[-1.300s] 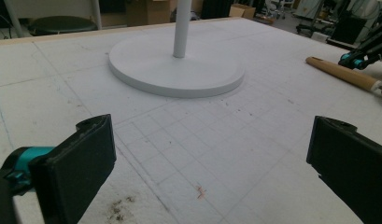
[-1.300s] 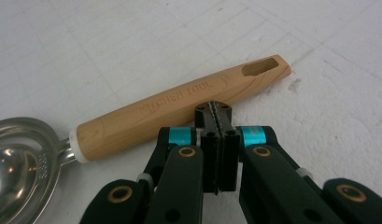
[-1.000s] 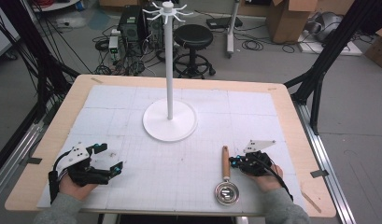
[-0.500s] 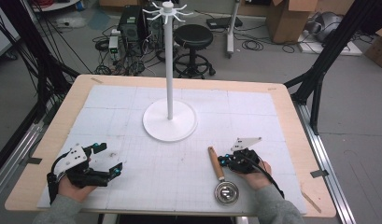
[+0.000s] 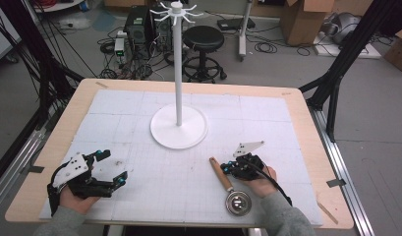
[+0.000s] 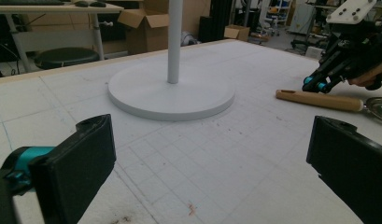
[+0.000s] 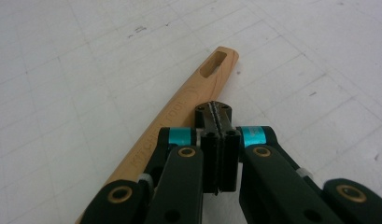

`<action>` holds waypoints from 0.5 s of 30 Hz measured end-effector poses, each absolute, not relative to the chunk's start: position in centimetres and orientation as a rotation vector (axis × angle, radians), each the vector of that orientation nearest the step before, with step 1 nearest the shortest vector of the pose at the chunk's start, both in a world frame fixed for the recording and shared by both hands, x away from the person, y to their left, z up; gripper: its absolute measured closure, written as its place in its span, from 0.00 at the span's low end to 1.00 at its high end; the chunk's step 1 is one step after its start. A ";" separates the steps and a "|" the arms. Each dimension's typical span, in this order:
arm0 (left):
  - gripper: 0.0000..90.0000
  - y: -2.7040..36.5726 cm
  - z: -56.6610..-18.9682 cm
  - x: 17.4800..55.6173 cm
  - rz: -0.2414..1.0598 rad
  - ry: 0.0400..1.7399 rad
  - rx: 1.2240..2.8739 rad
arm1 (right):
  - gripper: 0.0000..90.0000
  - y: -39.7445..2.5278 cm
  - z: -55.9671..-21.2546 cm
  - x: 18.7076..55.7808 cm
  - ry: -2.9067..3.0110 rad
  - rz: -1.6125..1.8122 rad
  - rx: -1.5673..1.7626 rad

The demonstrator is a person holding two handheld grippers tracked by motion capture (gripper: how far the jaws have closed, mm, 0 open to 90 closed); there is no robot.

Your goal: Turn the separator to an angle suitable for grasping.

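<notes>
**Item on the bench: wooden-handled ladle, right side, not yet gripped**

I am running both grippers at the white gridded table [image 5: 115,103]. Entries as follows.

Ladle [image 5: 227,183]: I am seeing it lying flat on the near right part of the table, metal bowl [image 5: 238,202] toward me, wooden handle [image 7: 179,112] pointing away and a little left. The handle end has a slot [image 7: 214,64] cut through it for hanging.

Right gripper [image 5: 229,169]: I am holding it low, just beside the handle on its right. Its jaws are pressed together with nothing between them; in the right gripper view the closed tips are sitting next to the wood, possibly brushing it, and I cannot tell whether they are touching.

Left gripper [image 5: 110,166]: I am resting it at the near left of the table, jaws wide apart and empty, well apart from the ladle. From its own view I am looking across at the right gripper [image 6: 319,84] and the handle [image 6: 319,99].

Stand [image 5: 178,127]: a white round base with a tall pole and hooks [image 5: 176,11] at the top, standing mid-table, beyond both grippers.

Step in hand, as I am judging it: the approach to the handle, before any pickup. The next move is calling for the right jaws to part, shift sideways over the handle and close across it, leaving the slotted end free. Since the wood is lying flat on the table, I am expecting to need the tips right down at the surface.
</notes>
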State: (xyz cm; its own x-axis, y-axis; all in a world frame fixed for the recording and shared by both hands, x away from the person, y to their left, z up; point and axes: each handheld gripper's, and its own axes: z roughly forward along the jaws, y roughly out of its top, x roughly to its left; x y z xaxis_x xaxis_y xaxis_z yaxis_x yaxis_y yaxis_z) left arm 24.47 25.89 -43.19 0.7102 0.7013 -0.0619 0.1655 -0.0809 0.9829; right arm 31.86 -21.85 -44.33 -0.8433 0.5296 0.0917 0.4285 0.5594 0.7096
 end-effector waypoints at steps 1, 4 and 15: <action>0.02 25.9 -43.2 24.4 0.510 0.718 1.620 | 1.00 -21.8 -44.3 31.9 2.660 1.153 0.817; 0.02 25.9 -43.0 24.4 0.498 0.724 1.608 | 1.00 -21.5 -44.3 32.0 2.666 1.151 0.813; 0.02 25.9 -43.1 24.5 0.492 0.730 1.605 | 1.00 -20.2 -44.2 32.3 2.707 1.147 0.780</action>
State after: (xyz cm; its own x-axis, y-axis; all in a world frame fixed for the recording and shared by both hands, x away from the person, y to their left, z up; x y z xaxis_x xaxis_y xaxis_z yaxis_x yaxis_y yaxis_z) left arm 24.47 25.90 -43.06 0.7092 0.6994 -0.0889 0.1797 -0.0574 0.9820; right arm 32.34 -20.20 -44.16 -0.8637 0.4931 0.1043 0.4179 0.5849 0.6952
